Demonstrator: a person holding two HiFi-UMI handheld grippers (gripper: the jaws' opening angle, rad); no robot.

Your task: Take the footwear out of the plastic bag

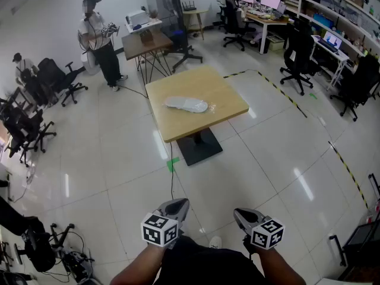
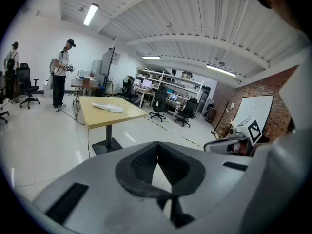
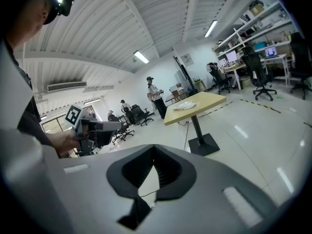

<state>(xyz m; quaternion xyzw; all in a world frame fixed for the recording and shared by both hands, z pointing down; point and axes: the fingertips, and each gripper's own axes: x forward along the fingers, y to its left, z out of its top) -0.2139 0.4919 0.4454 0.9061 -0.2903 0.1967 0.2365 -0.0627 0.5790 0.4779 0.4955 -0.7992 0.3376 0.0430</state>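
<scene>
Well ahead of left gripper (image 1: 177,206) and right gripper (image 1: 242,215), on the wooden table (image 1: 228,103), lies the plastic bag (image 1: 178,102), apparently with pale footwear (image 1: 193,105) inside; both grippers' jaws are closed together, gripping nothing.

Bright ceiling strip lights (image 2: 90,14), glare streaks on glossy floor (image 1: 267,159), fisheye-curved edges, dark corners

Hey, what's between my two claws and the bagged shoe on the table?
In the head view, mostly bare tiled floor: a black cable and a green tape mark lie on it, then the table edge before the plastic bag.
</scene>
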